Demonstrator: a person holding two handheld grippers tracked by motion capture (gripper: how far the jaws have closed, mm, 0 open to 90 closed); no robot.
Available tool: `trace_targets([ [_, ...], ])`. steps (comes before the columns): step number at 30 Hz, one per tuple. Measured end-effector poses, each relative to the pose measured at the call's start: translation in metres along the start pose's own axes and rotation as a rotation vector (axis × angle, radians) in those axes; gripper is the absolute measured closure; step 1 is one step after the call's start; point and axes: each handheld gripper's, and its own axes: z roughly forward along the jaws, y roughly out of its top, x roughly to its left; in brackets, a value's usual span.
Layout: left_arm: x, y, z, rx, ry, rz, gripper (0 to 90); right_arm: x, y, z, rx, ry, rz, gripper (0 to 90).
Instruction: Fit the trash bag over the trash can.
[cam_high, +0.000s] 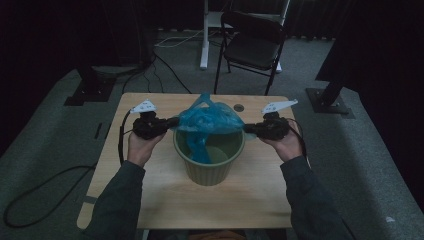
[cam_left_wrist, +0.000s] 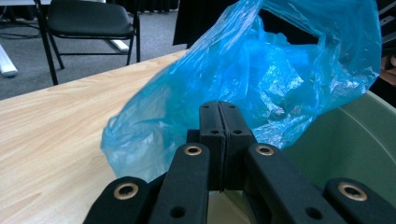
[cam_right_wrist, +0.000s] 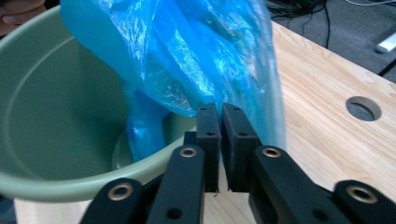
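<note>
1. Two tongs are working from opposite sides of a blue plastic bag (cam_high: 207, 120), which is sitting bunched over the mouth of a green bin (cam_high: 209, 170) in the middle of the counter (cam_high: 150, 195).
2. Left tongs (cam_high: 175, 121) are reaching in toward the bag's near edge; in the left gripper view they (cam_left_wrist: 219, 109) are standing fully closed, pads pressed flat together, with the blue film (cam_left_wrist: 261, 79) rising right behind their tips. Whether a fold of film is pinched between them cannot be told from that view.
3. Right tongs (cam_high: 247, 128) are coming in from the other side; in the right gripper view they (cam_right_wrist: 220, 112) are standing almost shut, a thin slit showing between the pads, with the bag (cam_right_wrist: 187, 56) hanging just above and beyond the tips. A pinched edge cannot be made out here either.
4. Between the two tongs the bag is looking thin, glossy and see-through, crumpled into many creases and catching pale highlights. One handle loop is sticking up at its top, away from both tongs.
5. Below the right tongs' tips, part of the film is trailing down inside the bin (cam_right_wrist: 56, 116), along its inner wall.
6. Beyond the right tongs, a round hole (cam_right_wrist: 363, 108) is showing in the wooden counter (cam_right_wrist: 317, 93).
7. Past the left tongs, across the counter (cam_left_wrist: 51, 135), a black folding chair (cam_left_wrist: 88, 21) is standing on the grey carpet.
</note>
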Motion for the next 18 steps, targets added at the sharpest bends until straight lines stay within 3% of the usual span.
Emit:
trace_targets([
  [4,-0.005,-0.007,-0.008,-0.014,-0.007,0.002,89.5,0.007,-0.006,-0.004,0.004,0.003,-0.014,89.6],
  [12,-0.016,-0.023,-0.026,-0.033,-0.011,-0.004,89.6,0.020,-0.021,-0.014,-0.006,0.058,-0.012,90.0],
  [18,-0.020,-0.039,-0.035,-0.014,-0.016,-0.014,89.6,0.030,-0.033,-0.017,-0.003,0.102,-0.020,90.0],
])
